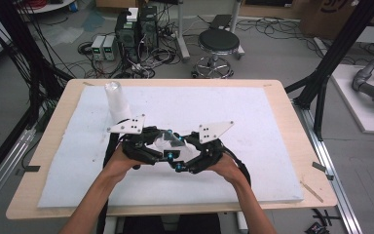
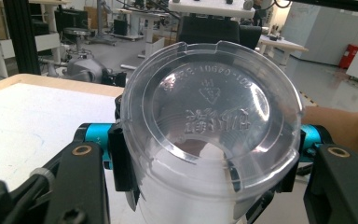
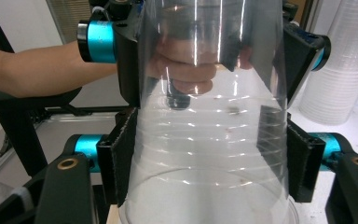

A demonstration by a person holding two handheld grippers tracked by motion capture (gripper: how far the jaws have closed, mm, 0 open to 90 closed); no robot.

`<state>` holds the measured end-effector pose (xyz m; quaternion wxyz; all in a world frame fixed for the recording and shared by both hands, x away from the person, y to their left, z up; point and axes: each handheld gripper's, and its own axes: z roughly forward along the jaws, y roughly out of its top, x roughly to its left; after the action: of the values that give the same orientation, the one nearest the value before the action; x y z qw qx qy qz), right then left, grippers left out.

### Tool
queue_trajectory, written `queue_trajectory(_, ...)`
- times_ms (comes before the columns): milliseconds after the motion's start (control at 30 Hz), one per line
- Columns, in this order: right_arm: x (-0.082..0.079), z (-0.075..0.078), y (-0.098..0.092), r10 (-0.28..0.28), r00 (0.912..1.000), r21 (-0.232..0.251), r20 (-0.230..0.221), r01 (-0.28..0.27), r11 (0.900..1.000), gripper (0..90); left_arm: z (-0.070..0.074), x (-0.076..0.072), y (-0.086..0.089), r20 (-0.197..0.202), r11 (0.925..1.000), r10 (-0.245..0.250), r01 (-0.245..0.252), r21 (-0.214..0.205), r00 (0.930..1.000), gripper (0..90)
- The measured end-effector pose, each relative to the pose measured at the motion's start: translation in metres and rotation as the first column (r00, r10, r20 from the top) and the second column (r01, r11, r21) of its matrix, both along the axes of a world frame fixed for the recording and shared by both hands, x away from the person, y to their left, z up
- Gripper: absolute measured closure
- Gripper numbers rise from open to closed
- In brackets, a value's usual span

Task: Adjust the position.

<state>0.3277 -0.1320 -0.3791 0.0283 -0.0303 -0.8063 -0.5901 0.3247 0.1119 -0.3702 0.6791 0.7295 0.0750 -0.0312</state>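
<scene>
A clear plastic cup (image 1: 168,140) is held on its side just above the white mat, between both grippers, near the table's middle front. My left gripper (image 1: 159,148) grips it near the base: in the left gripper view the embossed cup bottom (image 2: 209,107) faces the camera with a black pad (image 2: 121,158) pressed on each side. My right gripper (image 1: 184,147) grips the wider part; in its view the pads (image 3: 121,158) squeeze the cup wall (image 3: 209,140), and the left gripper (image 3: 212,51) clamps it farther up.
A stack of clear cups (image 1: 117,101) stands on the white mat (image 1: 253,122) at the back left, close to my left hand; it also rises at the right edge (image 3: 340,70). A stool (image 1: 218,44) and computer boxes (image 1: 136,29) sit on the floor beyond the table.
</scene>
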Motion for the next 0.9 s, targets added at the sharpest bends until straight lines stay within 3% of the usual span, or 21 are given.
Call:
queue_trajectory(133,0.0,0.0,0.0,0.001,1.0,-0.008,0.007,0.0,1.0,33.2,-0.001,0.0,0.0,-0.004,0.9999,0.003,-0.003,0.01,1.0,38.9)
queue_trajectory(167,0.0,0.0,0.0,-0.006,0.9999,-0.009,0.013,0.006,0.9999,33.4,-0.001,0.0,0.0,-0.006,0.9998,0.012,-0.012,0.013,0.9999,31.4)
queue_trajectory(200,0.0,0.0,0.0,-0.006,0.9999,-0.009,0.013,0.006,0.9999,33.4,-0.001,0.0,-0.001,-0.008,0.9994,0.03,-0.03,0.017,0.9995,31.4)
queue_trajectory(300,0.001,0.0,-0.001,-0.014,0.9998,-0.013,0.015,0.014,0.9998,34.0,-0.001,0.002,0.0,-0.03,0.9967,0.077,-0.076,0.026,0.9966,9.4)
queue_trajectory(467,0.001,-0.001,-0.003,-0.018,0.9998,-0.019,0.009,0.019,0.9997,34.1,0.002,0.003,0.007,-0.012,0.9968,0.077,-0.077,0.019,0.9969,6.3)
queue_trajectory(567,0.001,0.0,-0.004,-0.029,0.9995,-0.024,0.008,0.029,0.9993,34.1,0.008,0.002,0.011,0.006,0.9927,0.091,-0.091,0.079,0.9959,6.3)
queue_trajectory(667,0.001,0.003,-0.005,-0.038,0.9992,-0.063,0.009,0.039,0.9972,34.3,0.016,0.001,0.013,0.026,0.988,0.06,-0.063,0.141,0.9979,6.3)
queue_trajectory(700,0.001,0.009,-0.005,-0.045,0.9989,-0.128,0.01,0.046,0.9908,34.2,0.022,0.002,0.014,0.027,0.978,0.044,-0.048,0.203,0.9987,6.3)
queue_trajectory(733,0.001,0.009,-0.005,-0.045,0.9989,-0.128,0.01,0.046,0.9908,34.2,0.022,0.002,0.014,0.027,0.978,0.044,-0.048,0.203,0.9987,6.3)
queue_trajectory(767,0.002,0.012,-0.005,-0.046,0.9989,-0.15,0.01,0.047,0.9876,34.3,0.024,0.003,0.014,0.025,0.9718,0.038,-0.042,0.232,0.999,6.3)
queue_trajectory(800,0.002,0.016,-0.005,-0.04,0.9991,-0.178,0.011,0.042,0.9831,34.3,0.027,0.004,0.014,0.024,0.9602,0.034,-0.04,0.277,0.9991,6.3)
queue_trajectory(833,0.003,0.023,-0.005,-0.037,0.9991,-0.247,0.022,0.041,0.968,34.2,0.03,0.005,0.014,0.032,0.9448,0.029,-0.038,0.325,0.9991,6.3)
queue_trajectory(900,0.003,0.029,-0.003,-0.034,0.9992,-0.318,0.022,0.04,0.9474,34.2,0.034,0.006,0.012,0.04,0.9061,0.019,-0.034,0.422,0.999,6.3)
